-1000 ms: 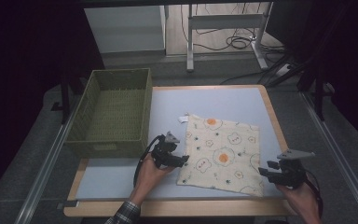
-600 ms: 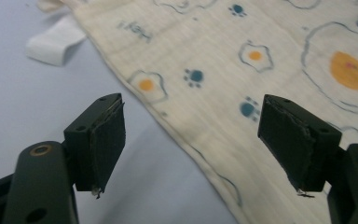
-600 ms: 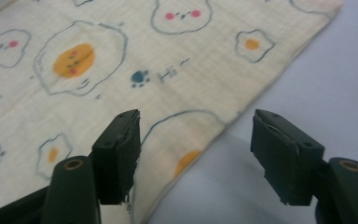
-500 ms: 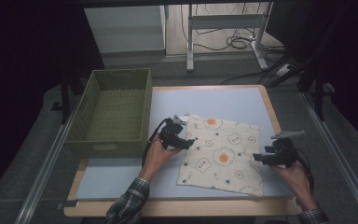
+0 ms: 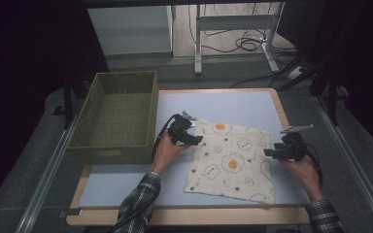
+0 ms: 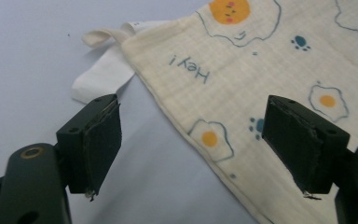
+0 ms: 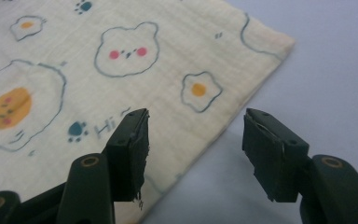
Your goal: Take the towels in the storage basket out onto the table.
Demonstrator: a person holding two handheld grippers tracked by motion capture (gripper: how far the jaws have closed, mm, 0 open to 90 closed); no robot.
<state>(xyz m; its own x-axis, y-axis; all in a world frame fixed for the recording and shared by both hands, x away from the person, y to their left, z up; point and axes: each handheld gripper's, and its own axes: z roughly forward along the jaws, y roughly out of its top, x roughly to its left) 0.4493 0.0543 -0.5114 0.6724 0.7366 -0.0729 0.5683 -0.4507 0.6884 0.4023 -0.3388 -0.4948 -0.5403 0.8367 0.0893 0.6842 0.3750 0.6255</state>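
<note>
A cream cloth (image 5: 230, 162) printed with fried eggs and bear faces lies flat on the pale blue table (image 5: 233, 104), toward the near right part of the surface. It is roughly square, with no clear long axis, and sits turned slightly: its far left corner points toward the basket side, and its far edge slopes down toward the right edge of the table. A small white tag (image 6: 103, 77) and a loop stick out from that far left corner onto the bare surface.

The left gripper (image 5: 190, 137) is at the cloth's left edge near that corner. In the left gripper view its jaws stand apart and have just been opening; the hem runs between them, one jaw over bare table and the other over the cloth, and neither pad presses on the fabric.

The right gripper (image 5: 272, 152) is at the cloth's right edge, near the far right corner. In the right gripper view its jaws are released too and have just been closing a little; the edge passes between them, unpinched.

A green woven basket (image 5: 119, 116) stands at the far left corner of the table, just beside the left gripper and apart from the cloth. Nothing lies on the cloth. Beyond the far edge, cables (image 5: 245, 43) trail on the floor by a metal stand (image 5: 233, 22).
</note>
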